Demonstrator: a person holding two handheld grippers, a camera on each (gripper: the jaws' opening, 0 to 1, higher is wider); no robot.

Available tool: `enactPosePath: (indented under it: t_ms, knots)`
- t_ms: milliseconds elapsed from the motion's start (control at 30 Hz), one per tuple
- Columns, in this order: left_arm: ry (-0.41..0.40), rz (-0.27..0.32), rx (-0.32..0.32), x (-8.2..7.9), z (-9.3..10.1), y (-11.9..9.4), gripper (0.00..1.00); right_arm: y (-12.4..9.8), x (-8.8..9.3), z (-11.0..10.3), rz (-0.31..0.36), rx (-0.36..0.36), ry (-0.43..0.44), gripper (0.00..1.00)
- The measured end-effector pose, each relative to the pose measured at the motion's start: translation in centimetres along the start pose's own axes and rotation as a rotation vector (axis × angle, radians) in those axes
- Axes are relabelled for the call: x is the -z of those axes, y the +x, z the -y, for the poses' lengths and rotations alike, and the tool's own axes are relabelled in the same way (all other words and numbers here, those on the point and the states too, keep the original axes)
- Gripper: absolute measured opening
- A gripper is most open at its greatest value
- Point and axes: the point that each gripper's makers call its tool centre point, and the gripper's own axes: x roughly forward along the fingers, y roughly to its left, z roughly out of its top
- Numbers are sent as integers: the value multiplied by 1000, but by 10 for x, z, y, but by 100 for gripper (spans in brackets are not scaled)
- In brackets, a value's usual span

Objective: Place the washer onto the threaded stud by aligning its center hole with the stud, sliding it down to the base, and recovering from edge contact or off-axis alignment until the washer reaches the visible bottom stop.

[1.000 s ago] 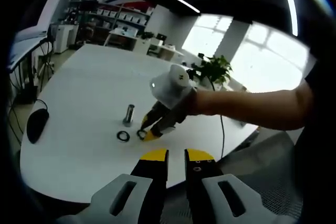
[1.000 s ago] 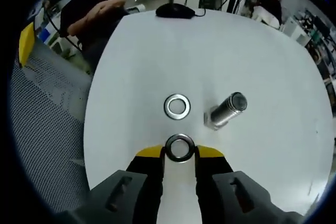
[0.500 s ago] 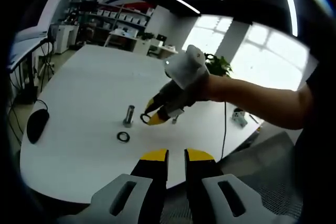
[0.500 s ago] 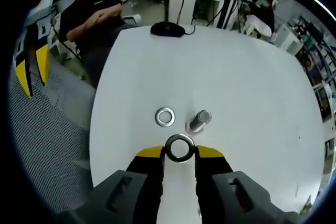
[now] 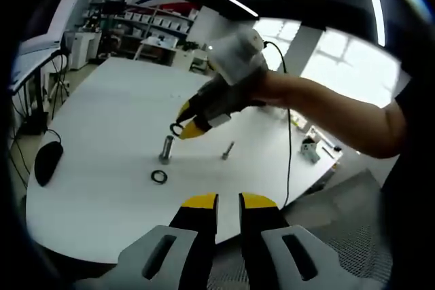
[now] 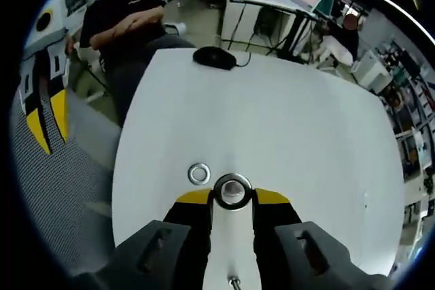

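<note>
Left gripper view showed a wide white counter (image 5: pixel 102 100) with much bare surface. At its left edge lay a dark computer mouse (image 5: pixel 46 161). Nearer the middle a spare washer (image 5: pixel 159 176) lay flat, and just beyond it the threaded stud (image 5: pixel 166 149) stood upright, with open counter on every side of it. The right gripper (image 5: pixel 182 129) reached in from the right, a person's hand and bare forearm behind it, its yellow-tipped jaws clamped on a washer (image 5: pixel 177 129) held just above the top of the stud; whether it touched the stud could not be told. Further right a small bolt (image 5: pixel 227 151) lay on the counter, well apart from the stud, and past it the counter's right edge fell away. At the bottom the left gripper (image 5: pixel 228 203) stood back from the counter's near edge, its jaws narrow with nothing between them.

Right gripper view looked down along the jaws. The left gripper (image 6: pixel 49 117) hung off the counter's left edge. The spare washer (image 6: pixel 199 173) lay flat just left of the gripped washer (image 6: pixel 232 191), through whose hole the stud's top showed. The counter (image 6: pixel 299 140) spread bare to the right and on toward the mouse (image 6: pixel 214 57) at its far edge. A seated person (image 6: pixel 126 22) was beyond the counter's far left corner.
</note>
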Motion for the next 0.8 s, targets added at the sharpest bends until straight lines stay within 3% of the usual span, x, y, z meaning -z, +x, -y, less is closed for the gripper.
enactPosePath:
  t_ms: [100,567,800]
  knots:
    - [0,0,0,0,0,0,10,5,4,1,-46,-7,-50,23]
    - [-4,1,-2,0,0,0,10,20,-1,4,-75,-81,-60,23]
    - [-6,-2,-2,0,0,0,10,27,3,7,-126,-100,-96,23]
